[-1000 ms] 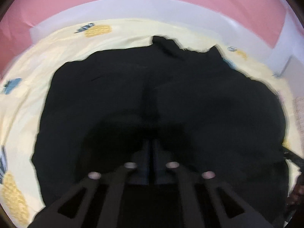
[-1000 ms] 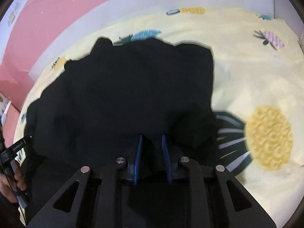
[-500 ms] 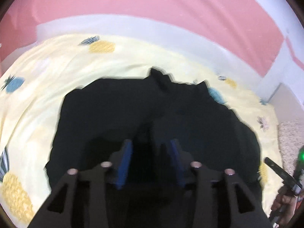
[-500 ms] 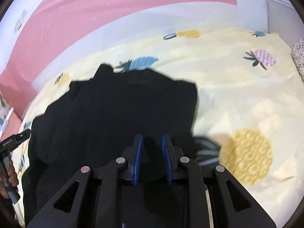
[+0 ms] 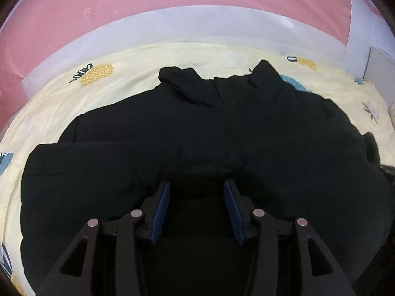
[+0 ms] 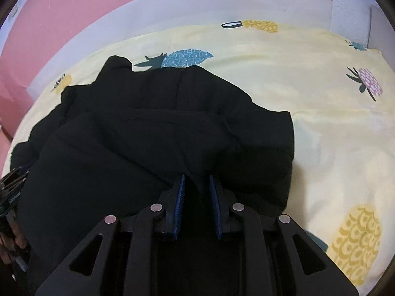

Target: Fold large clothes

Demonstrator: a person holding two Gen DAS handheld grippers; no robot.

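1. Left gripper (image 5: 196, 198): blue-padded jaws released, standing apart over the black fabric garment (image 5: 197, 133), with only dark cloth seen between and below them; no pinch is visible.
2. Right gripper (image 6: 196, 192): jaws narrowly spaced and closing, with a raised fold of the black garment (image 6: 158, 133) running into the gap between the blue pads; whether the pads already press on it cannot be told.
3. The garment lies spread across the pale yellow pineapple-print bedsheet (image 6: 321, 148), collar at the far edge, a folded layer on its near part.
4. Bare sheet extends right of the garment.
5. At the near left of the right view, a hand (image 6: 11, 239) grips the other tool's handle.
6. Beyond the bed, a pink and white wall (image 5: 172, 12).
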